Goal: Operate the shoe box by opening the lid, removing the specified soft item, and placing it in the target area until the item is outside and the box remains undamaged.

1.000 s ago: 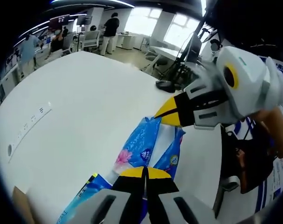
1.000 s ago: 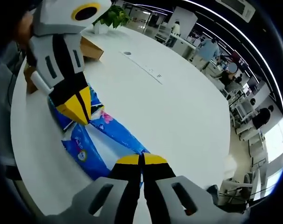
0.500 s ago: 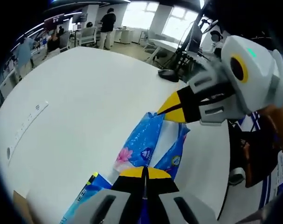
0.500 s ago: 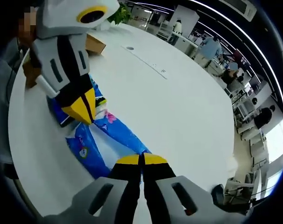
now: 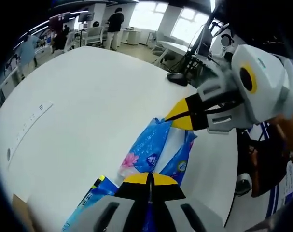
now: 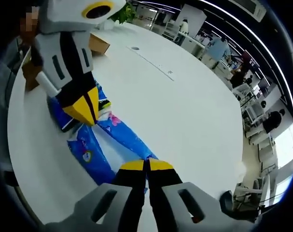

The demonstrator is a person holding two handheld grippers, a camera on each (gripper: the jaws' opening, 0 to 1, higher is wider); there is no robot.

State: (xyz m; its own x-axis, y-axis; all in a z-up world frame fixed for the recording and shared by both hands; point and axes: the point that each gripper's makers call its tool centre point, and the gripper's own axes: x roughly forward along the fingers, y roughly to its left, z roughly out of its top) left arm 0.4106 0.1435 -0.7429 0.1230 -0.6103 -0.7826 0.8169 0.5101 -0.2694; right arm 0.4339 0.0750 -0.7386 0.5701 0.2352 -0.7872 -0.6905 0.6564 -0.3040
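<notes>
A soft blue plastic pack point(image 5: 148, 150) with a flower print stretches between both grippers just above the white table point(image 5: 88, 96). My left gripper point(image 5: 150, 176) is shut on its near end in the left gripper view, where the right gripper point(image 5: 174, 116) comes in from the right, pinching the far end. In the right gripper view, my right gripper point(image 6: 147, 164) is shut on one end of the pack point(image 6: 117, 137), and the left gripper point(image 6: 90, 116) bites the other end. The brown cardboard shoe box point(image 6: 97, 43) sits behind the left gripper.
A corner of the box point(image 5: 21, 212) shows at the lower left. A cable slot point(image 6: 153, 67) runs along the table point(image 6: 185, 111). A black mouse-like item point(image 5: 176, 79) lies near the far edge. A plant point(image 6: 124, 13), chairs and people stand beyond.
Both grippers keep their hold on the blue pack. The views have shifted only slightly; the pack hangs much as before.
</notes>
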